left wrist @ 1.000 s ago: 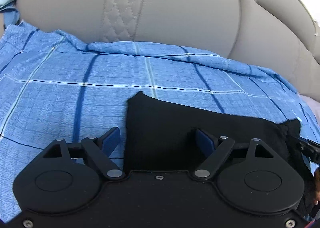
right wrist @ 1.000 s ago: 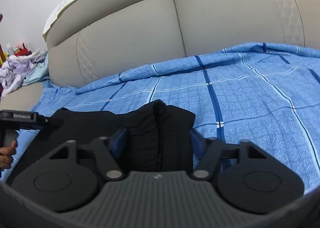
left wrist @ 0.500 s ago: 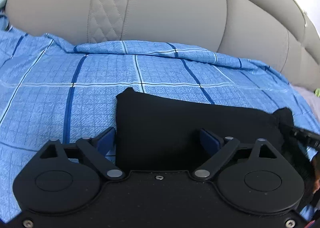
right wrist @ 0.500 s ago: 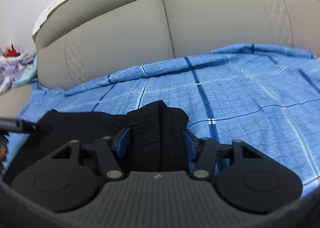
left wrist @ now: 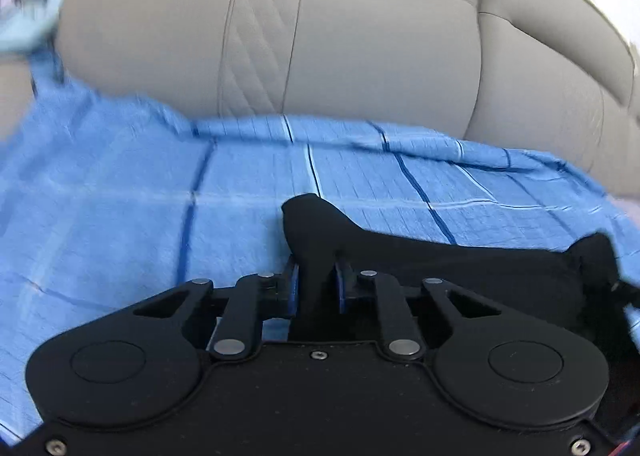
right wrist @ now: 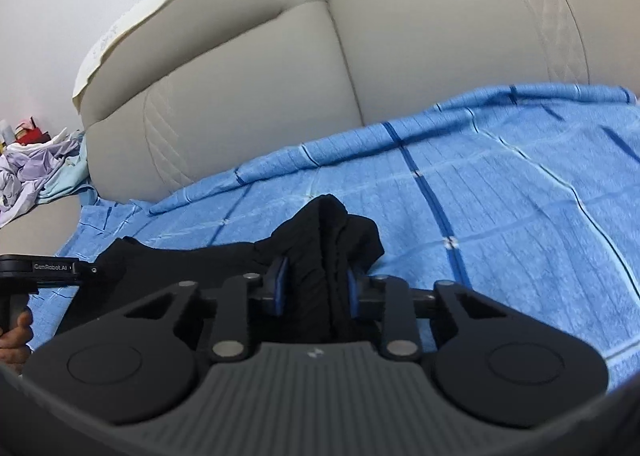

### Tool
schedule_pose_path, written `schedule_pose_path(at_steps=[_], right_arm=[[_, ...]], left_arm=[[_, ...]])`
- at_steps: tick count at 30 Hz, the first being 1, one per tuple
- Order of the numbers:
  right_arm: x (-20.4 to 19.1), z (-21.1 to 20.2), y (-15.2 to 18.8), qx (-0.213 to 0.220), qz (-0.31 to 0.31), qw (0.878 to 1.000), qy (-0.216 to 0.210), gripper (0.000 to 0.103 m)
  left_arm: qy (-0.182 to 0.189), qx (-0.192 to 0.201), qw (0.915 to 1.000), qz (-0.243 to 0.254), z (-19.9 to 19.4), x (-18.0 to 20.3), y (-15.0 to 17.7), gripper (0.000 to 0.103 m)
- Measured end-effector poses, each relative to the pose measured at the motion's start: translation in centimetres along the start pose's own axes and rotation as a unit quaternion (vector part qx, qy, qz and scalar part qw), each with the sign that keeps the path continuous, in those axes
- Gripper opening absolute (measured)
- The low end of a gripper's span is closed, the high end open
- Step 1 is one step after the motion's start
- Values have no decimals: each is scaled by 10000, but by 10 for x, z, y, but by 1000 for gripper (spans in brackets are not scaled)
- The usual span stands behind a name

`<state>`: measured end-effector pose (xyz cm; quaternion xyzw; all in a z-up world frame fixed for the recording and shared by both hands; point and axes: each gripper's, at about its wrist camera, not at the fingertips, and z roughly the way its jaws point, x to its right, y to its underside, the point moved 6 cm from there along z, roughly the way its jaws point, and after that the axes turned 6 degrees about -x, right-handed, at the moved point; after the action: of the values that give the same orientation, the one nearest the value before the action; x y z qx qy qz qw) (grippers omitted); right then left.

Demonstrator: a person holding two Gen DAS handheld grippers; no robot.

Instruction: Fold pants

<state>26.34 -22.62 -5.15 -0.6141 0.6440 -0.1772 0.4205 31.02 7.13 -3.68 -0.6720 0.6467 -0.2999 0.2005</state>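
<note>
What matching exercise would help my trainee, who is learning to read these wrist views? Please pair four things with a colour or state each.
Things:
1. pants
2. bedsheet
3. headboard
4. left gripper

Descriptions:
A. beige, padded
B. closing, its pads pressing on bunched black cloth
C. blue with dark check lines
D. black, lying on the sheet

Pairs: 1-D, 2-C, 3-A, 4-B

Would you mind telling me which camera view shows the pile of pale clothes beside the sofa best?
The right wrist view: the pile of pale clothes sits sharp at the left edge, left of the sofa, with folds visible. The left wrist view shows only a blurred pale patch in its top left corner.
</note>
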Motion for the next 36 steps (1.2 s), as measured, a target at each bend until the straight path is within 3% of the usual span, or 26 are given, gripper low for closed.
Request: schedule_pose_path(at_steps=[5, 14, 19, 23, 25, 27, 30, 36], right_arm=[[-15, 15, -17, 120, -208, 9994, 251, 28], [-29, 72, -73, 167, -336, 9987, 343, 28], [-29, 106, -80, -4, -367, 9982, 482, 29], [-27, 113, -72, -11, -463, 9974, 550, 36], [-26, 109, -71, -10, -413, 9975, 567, 46], [-25, 100, -69, 7, -437, 9968, 662, 63], [-26, 79, -65, 116, -525, 9955, 786, 69], [-37, 20, -42, 435, -638, 9925, 949, 88]], left_arm=[[-454, 221, 9977, 448, 2, 10, -13, 15], [-584, 223, 9979, -154, 48, -23, -68, 15], [-756, 243, 9967, -172, 77, -34, -69, 16], [-794, 270, 9964, -150, 86, -38, -57, 22], [-894, 225, 9957, -121, 84, -38, -56, 31], [-1016, 218, 9946, -45, 77, -37, -54, 55], [-1052, 297, 9940, 50, 60, -34, -47, 75], [-847, 420, 9955, 58, 11, -18, -13, 92]])
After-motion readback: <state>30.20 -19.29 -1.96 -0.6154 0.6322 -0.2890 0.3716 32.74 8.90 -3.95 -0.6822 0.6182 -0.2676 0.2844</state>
